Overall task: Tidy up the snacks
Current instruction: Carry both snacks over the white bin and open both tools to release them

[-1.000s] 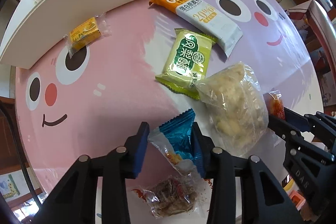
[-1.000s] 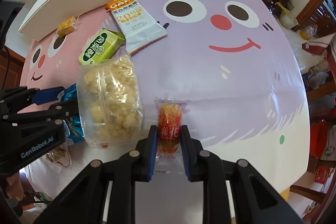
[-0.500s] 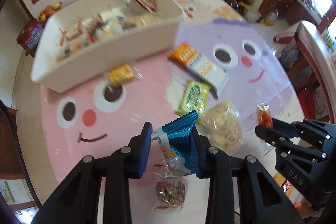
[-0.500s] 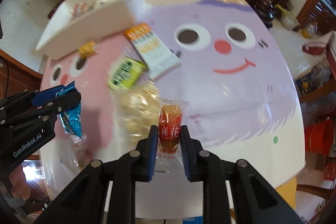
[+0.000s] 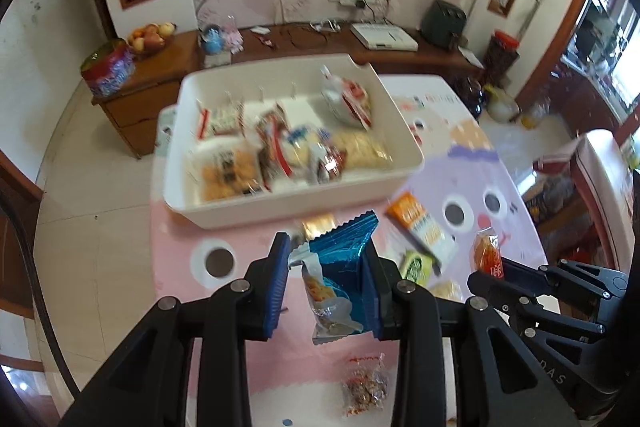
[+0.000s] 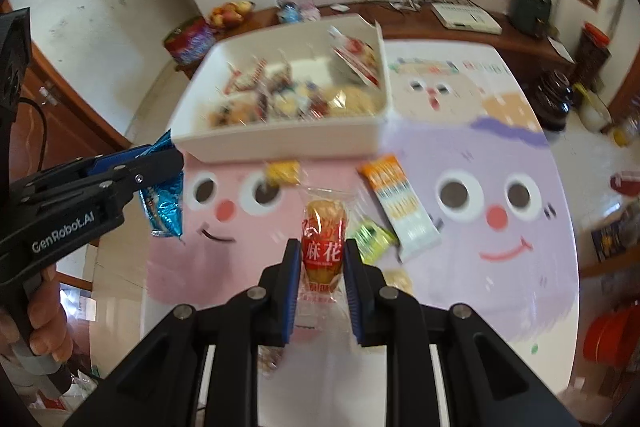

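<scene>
My left gripper (image 5: 326, 263) is shut on a blue foil snack packet (image 5: 340, 267) and holds it high above the table; the packet also shows in the right wrist view (image 6: 164, 203). My right gripper (image 6: 322, 255) is shut on a red-and-orange snack packet (image 6: 323, 239), also lifted; it shows in the left wrist view (image 5: 486, 253). A white bin (image 5: 296, 201) holding several packed snacks stands at the far side of the table, ahead of both grippers; it also shows in the right wrist view (image 6: 280, 143).
On the cartoon-face tablecloth lie an orange-and-white bar packet (image 6: 400, 211), a green packet (image 6: 372, 239), a small yellow packet (image 6: 284, 173), a clear bag of pale snacks (image 5: 448, 291) and a brown snack packet (image 5: 364, 387). A wooden sideboard (image 5: 168, 67) stands behind the table.
Both grippers have risen well above the table with their packets. The white bin's inside has come into view, and the snacks left on the table look smaller and farther below.
</scene>
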Available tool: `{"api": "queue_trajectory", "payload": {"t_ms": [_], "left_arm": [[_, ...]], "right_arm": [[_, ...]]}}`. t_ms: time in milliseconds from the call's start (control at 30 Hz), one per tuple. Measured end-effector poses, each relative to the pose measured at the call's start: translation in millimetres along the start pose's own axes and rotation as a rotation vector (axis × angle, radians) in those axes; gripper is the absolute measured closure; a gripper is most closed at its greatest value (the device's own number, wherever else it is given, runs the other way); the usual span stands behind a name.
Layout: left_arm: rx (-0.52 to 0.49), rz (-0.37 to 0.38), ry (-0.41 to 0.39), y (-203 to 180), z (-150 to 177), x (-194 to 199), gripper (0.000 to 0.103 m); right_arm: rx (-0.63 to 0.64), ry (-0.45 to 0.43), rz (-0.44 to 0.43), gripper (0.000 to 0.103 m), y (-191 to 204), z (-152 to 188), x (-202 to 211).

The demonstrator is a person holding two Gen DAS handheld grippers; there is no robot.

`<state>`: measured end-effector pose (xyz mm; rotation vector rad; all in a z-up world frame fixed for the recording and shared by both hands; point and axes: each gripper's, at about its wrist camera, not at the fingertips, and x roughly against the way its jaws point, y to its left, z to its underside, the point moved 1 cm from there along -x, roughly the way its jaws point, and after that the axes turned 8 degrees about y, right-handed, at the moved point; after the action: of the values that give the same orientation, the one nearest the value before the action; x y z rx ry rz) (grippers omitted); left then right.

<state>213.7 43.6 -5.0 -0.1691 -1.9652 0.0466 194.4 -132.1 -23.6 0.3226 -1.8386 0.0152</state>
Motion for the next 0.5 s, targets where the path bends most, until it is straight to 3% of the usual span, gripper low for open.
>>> {"api": "queue_trajectory", "payload": {"t_ms": [500], "left_arm": [[0.061,-0.114,-0.079,28.6,-62.9,1.4,0.072]], "right_arm": [[-0.008,-0.070,-0.055,0.082,18.4,-90.0,15.1]]}}
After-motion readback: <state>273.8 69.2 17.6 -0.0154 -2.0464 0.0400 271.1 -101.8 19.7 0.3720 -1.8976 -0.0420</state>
